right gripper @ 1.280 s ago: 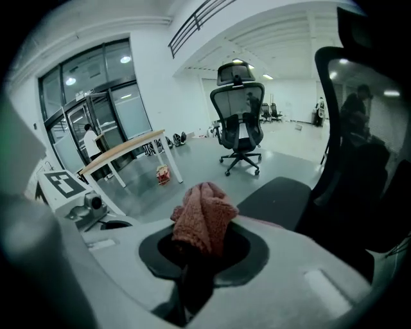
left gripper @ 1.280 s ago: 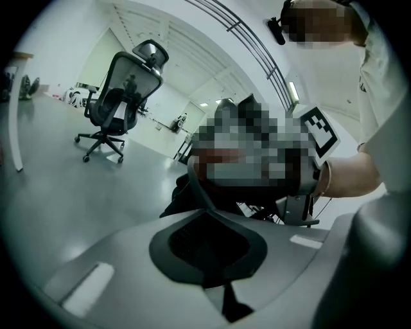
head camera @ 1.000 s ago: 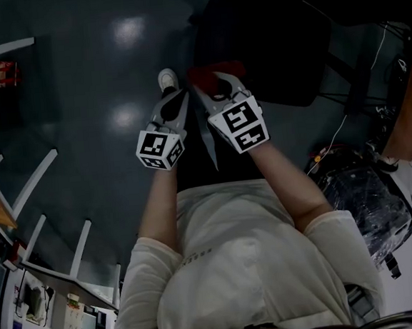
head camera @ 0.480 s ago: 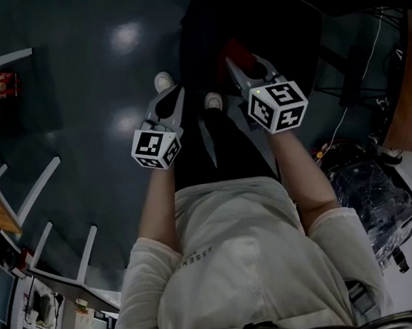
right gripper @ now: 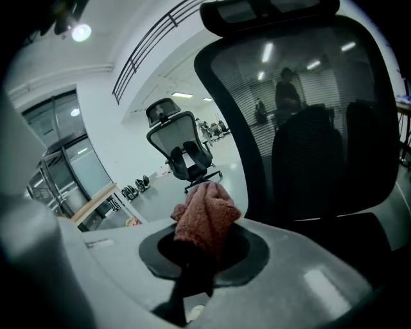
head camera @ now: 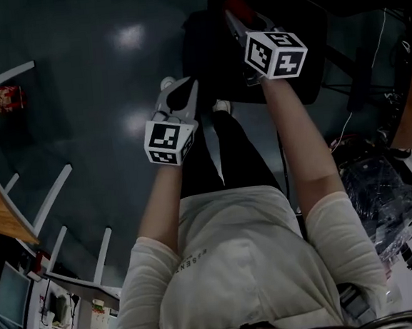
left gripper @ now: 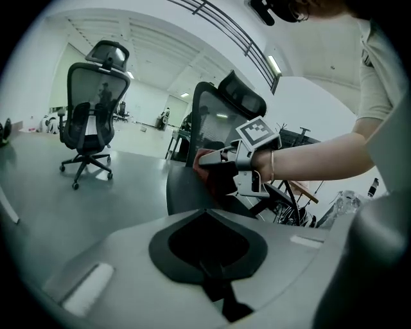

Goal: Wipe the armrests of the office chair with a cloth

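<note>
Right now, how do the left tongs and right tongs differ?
The right tongs are clamped on a reddish cloth; the left tongs are shut on nothing. The right tongs reach out to the office chair; the left tongs hang lower, over the floor beside the person's legs. Both sets of tongs are closed.

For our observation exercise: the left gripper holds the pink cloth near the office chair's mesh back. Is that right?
No. The right gripper holds the pink cloth near the office chair's mesh back; the right gripper view shows it.
</note>
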Tool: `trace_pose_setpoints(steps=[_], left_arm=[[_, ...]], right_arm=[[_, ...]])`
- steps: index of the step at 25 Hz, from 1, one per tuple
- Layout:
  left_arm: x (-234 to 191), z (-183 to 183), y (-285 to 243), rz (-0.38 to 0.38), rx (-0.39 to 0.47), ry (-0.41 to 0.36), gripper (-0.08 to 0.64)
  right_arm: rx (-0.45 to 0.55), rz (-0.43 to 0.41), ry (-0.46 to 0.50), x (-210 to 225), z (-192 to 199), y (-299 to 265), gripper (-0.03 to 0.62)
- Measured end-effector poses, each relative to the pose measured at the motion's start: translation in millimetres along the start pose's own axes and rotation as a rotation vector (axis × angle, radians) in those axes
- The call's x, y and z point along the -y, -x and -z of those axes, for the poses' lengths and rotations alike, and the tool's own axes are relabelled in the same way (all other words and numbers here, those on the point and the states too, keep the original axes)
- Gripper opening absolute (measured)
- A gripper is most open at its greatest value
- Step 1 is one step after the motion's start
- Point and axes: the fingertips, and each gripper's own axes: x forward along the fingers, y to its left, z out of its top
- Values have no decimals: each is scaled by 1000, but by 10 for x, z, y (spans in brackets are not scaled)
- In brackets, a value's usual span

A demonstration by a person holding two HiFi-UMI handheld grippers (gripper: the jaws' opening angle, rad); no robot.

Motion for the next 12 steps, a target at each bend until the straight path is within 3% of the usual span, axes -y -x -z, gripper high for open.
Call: trace_pose_setpoints(steps=[5, 12], left_arm=[[-3, 44, -3, 31, 23, 15, 15], [-41, 39, 29, -4, 74, 20, 15]], right_arm=[[8, -80, -51, -114, 45, -111, 49], [12, -181, -73, -263, 230, 111, 49]])
